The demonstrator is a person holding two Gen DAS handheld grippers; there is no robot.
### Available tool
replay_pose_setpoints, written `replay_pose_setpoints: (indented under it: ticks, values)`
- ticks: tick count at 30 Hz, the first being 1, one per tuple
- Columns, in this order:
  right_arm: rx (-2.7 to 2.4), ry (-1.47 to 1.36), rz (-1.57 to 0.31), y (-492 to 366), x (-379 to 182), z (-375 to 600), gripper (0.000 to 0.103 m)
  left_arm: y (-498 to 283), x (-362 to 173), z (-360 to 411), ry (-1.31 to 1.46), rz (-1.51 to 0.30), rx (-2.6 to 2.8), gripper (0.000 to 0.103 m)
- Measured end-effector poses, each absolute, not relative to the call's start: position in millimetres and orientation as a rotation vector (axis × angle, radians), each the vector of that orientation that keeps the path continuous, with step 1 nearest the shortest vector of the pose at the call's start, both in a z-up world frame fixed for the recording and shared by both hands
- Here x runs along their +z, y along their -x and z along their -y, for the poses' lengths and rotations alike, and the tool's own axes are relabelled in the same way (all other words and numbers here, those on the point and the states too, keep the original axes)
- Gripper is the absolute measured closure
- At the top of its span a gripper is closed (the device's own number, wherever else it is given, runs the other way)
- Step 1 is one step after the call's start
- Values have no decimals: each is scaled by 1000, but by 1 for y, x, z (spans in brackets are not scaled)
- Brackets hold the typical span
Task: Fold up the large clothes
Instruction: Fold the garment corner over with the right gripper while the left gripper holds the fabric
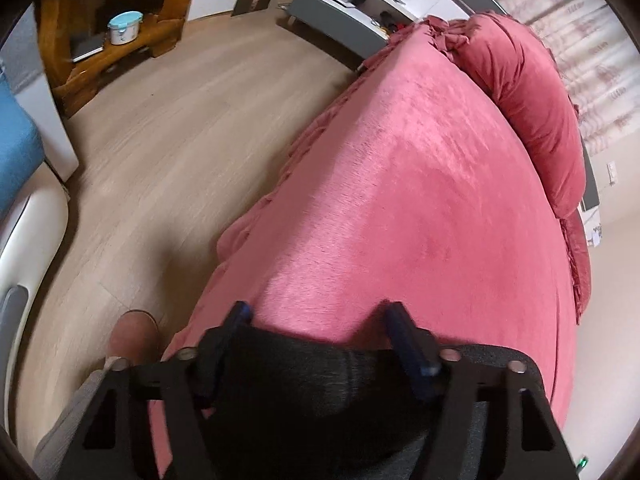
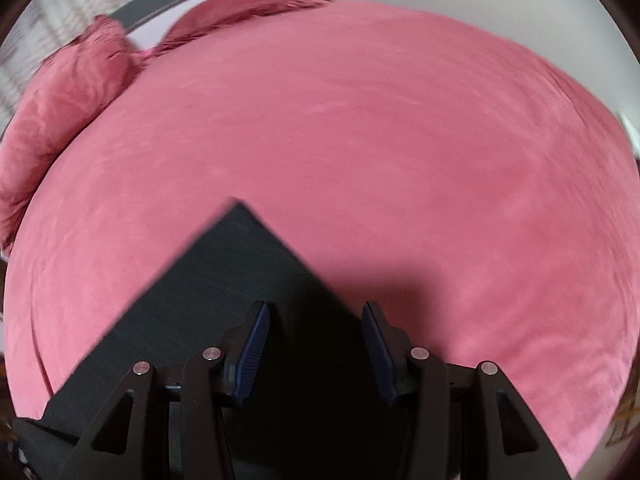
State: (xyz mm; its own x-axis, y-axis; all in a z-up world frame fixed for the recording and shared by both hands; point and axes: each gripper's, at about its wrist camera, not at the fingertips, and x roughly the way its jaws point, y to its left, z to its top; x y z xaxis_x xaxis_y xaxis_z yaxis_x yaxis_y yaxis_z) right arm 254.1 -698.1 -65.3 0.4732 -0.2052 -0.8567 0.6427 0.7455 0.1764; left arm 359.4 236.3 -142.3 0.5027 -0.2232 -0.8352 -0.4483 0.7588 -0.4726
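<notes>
A black garment lies on the pink bed cover near the bed's near edge. In the left wrist view my left gripper stands over it with its jaws apart; the dark cloth fills the gap between the blue pads, and I see no firm pinch. In the right wrist view the same garment lies flat, folded to a sharp corner that points up the bed. My right gripper hovers over its right edge, open, with the pads clear of the cloth.
A pink pillow sits at the head of the bed, also seen as the pillow. Left of the bed are wooden floor, a person's slippered foot, a wooden shelf with a blue-lidded pot and a grey-white cabinet.
</notes>
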Motion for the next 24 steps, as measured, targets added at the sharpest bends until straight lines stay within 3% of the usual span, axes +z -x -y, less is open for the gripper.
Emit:
replay_pose_setpoints:
  ticks: [1, 8, 18, 20, 23, 24]
  values:
    - [-552, -554, -933, -238, -65, 706, 53, -357, -143, -239, 746, -1049, 155, 45]
    - [-487, -737, -880, -163, -76, 730, 53, -344, -123, -235, 711, -979, 104, 52]
    - [-342, -559, -935, -183, -61, 695, 49, -308, -56, -223, 705, -844, -52, 61]
    - [-391, -496, -992, -186, -66, 695, 49, -295, -45, -225, 720, -815, -60, 92]
    - [-448, -517, -1016, -183, -77, 701, 49, -279, -37, -228, 761, -792, -76, 91]
    - [-454, -544, -1004, -181, -79, 701, 59, -275, -34, -226, 735, -796, -82, 91]
